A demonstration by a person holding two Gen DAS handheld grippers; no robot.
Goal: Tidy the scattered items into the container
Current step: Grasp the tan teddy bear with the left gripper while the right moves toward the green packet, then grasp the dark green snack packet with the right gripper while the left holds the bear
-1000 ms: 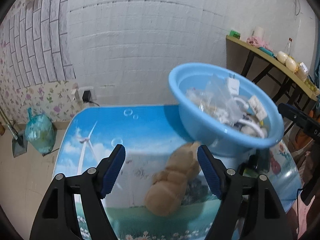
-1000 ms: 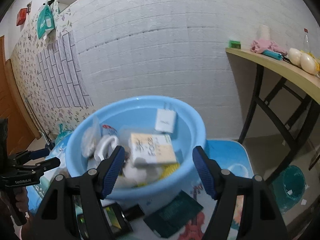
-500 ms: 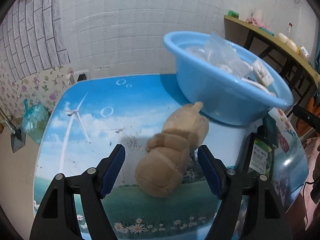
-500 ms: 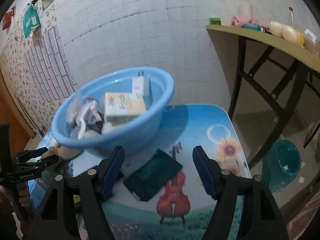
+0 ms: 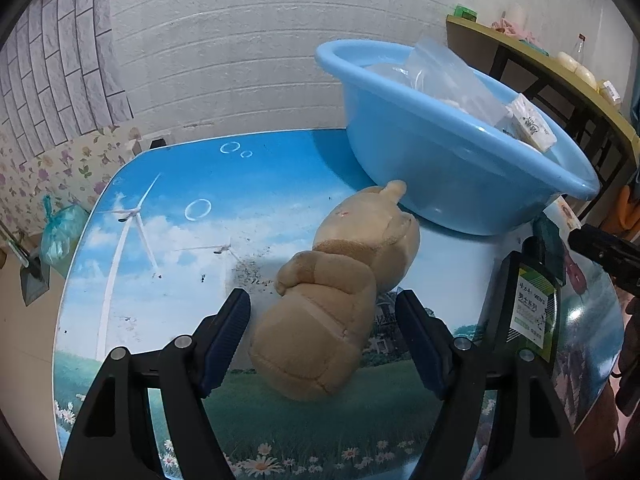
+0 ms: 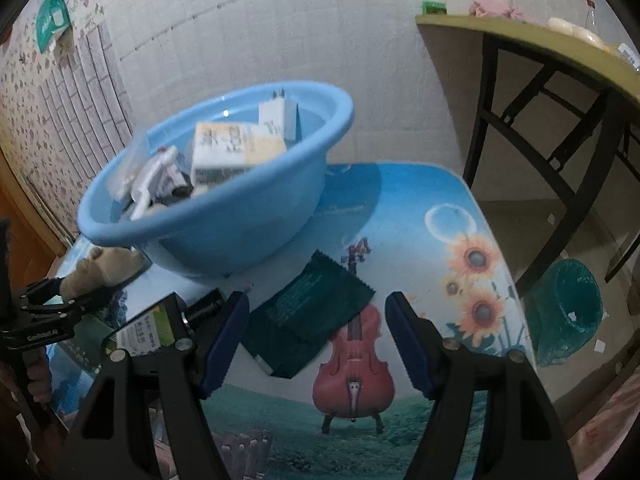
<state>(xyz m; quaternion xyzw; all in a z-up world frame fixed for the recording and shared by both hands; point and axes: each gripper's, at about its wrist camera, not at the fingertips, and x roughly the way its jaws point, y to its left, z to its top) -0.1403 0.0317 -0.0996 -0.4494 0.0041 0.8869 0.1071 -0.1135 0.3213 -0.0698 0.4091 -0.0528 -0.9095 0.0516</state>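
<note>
Table [image 5: 168, 216]: printed top with windmills, sunflowers and a violin; everything stands on it.
Basin [image 5: 448, 168]: light blue, at the far side, already holding a clear bag [image 5: 448, 76], boxes and a white charger [image 6: 278, 118].
Plush bear [image 5: 340, 304]: tan, lying on the table in front of the basin, its head touching the basin wall.
Left gripper [image 5: 322, 334]: jaws spread wide on either side of the bear's body, not pressing it.
Right gripper [image 6: 318, 330]: jaws apart, holding nothing, above the dark green packet [image 6: 308, 312].
Bottle [image 5: 534, 308]: dark with a green label, just beside the packet.
</note>
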